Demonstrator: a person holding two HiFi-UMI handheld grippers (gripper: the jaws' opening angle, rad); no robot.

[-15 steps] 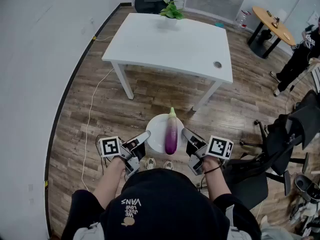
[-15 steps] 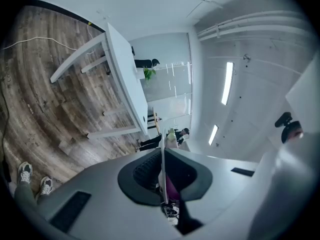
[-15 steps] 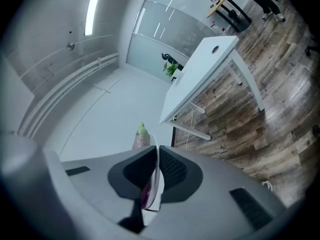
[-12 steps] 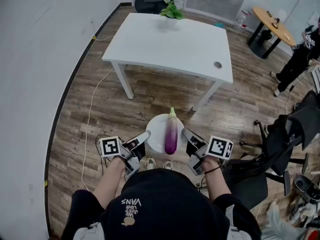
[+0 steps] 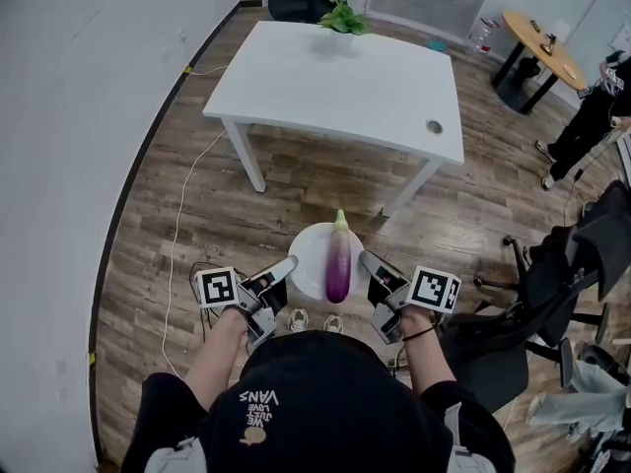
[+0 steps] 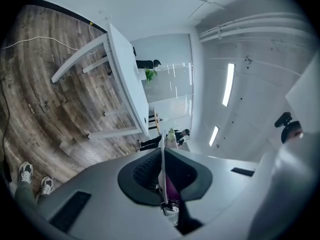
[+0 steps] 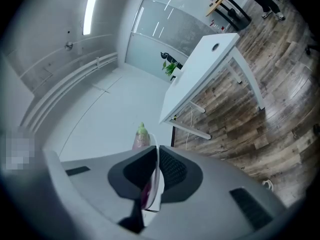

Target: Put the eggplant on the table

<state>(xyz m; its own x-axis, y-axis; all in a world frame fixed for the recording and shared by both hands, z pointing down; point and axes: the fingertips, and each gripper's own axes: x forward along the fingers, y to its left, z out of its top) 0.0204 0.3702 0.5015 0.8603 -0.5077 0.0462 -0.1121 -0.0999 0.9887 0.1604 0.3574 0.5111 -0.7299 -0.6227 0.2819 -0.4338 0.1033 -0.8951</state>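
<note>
**Eggplant** [image 5: 337,264]: purple with a green stem end. It lies lengthwise along the middle of the plate [image 5: 308,249], stem end pointing away from us.

**Plate:** white and round, carried in the air above the wood floor [image 5: 197,215] and gripped at two opposite rims.

**Left tongs** [image 5: 284,267]: we hold these at the plate's left rim. The jaws are nearly together, pinched on the thin rim, which runs edge-on between the ribbed pads in the left gripper view. The eggplant's purple body shows just past that rim.

**Right tongs** [image 5: 367,262]: these sit at the plate's right rim in the same condition — jaws almost closed and clamped on the rim. The eggplant's green tip rises behind it in the right gripper view.

**Tabletop** [image 5: 335,82]: white and rectangular, on white legs, standing beyond the plate's far edge and well apart from it.

**Plant** [image 5: 343,18]: green and leafy, on the side of the tabletop farthest from the plate.

**Shoes** [image 5: 314,321]: one pair — ours — on the floor beneath the plate's near edge.
</note>
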